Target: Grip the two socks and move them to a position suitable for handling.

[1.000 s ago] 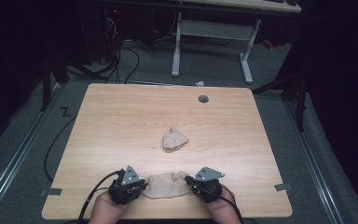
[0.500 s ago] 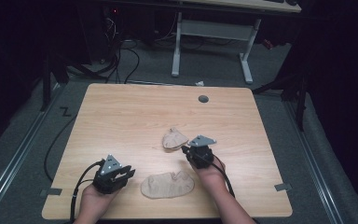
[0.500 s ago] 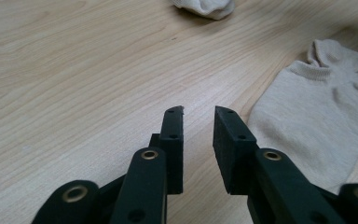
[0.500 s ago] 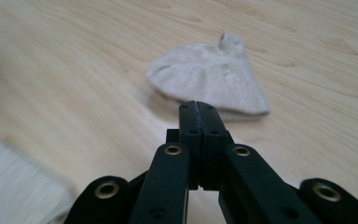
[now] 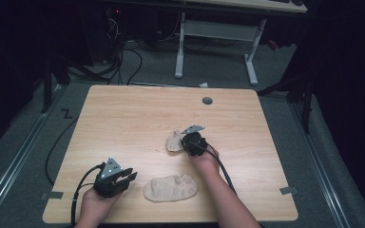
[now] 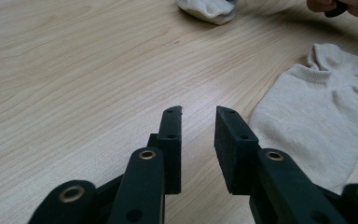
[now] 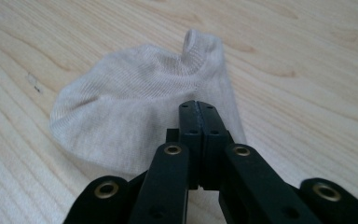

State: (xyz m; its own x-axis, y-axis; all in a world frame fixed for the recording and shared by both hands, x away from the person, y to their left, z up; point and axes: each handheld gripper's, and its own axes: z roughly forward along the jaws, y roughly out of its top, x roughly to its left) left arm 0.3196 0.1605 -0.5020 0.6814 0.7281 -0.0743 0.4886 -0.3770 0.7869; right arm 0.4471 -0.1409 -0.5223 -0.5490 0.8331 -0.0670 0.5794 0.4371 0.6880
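High view: right gripper sits at table centre, jaws pressed together over the folded sock. Left gripper, around seven o'clock, gapes narrowly beside the flat sock.

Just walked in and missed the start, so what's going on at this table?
A person is working two beige socks on a wooden table with handheld grippers. The right gripper, jaws together, is over the farther sock; whether it pinches fabric is unclear. The left gripper is open and empty beside the nearer sock, which lies flat.
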